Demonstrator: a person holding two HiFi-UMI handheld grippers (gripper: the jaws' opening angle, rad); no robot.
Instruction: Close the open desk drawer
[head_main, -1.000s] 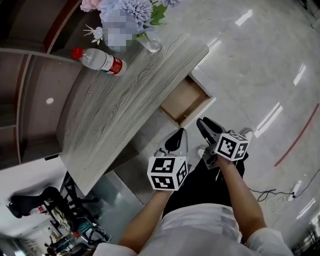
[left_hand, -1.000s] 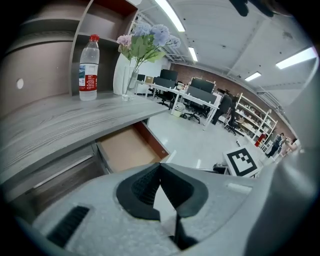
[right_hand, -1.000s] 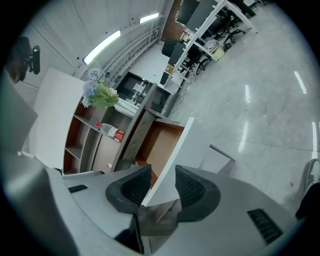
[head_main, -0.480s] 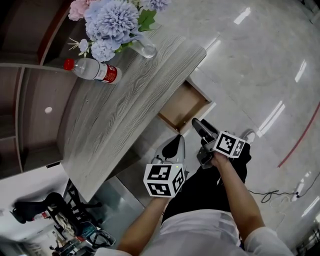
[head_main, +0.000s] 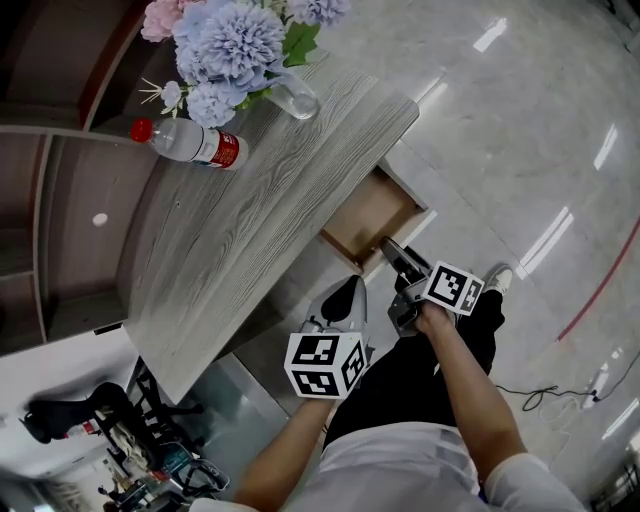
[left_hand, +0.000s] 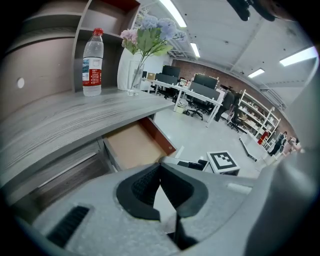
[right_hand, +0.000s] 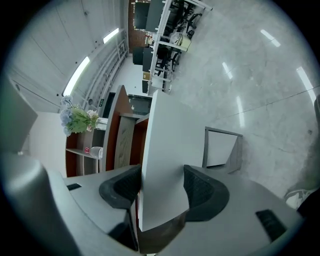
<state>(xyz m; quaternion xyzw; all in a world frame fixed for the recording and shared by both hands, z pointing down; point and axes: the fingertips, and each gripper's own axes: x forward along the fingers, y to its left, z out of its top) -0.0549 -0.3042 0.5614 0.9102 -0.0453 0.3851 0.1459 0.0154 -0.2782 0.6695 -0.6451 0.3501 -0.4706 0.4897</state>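
The drawer (head_main: 372, 212) stands pulled out from under the desk (head_main: 230, 230), just right of centre in the head view. No closing is done yet. Your right gripper (head_main: 395, 265) is at the front panel (right_hand: 167, 150), which stands between its jaws. They have just been opening and are spread wide, not clamped. Your left gripper (head_main: 350, 288), at lower centre, has its jaws together on nothing. What remains, by this reading, is to push the front in until flush.
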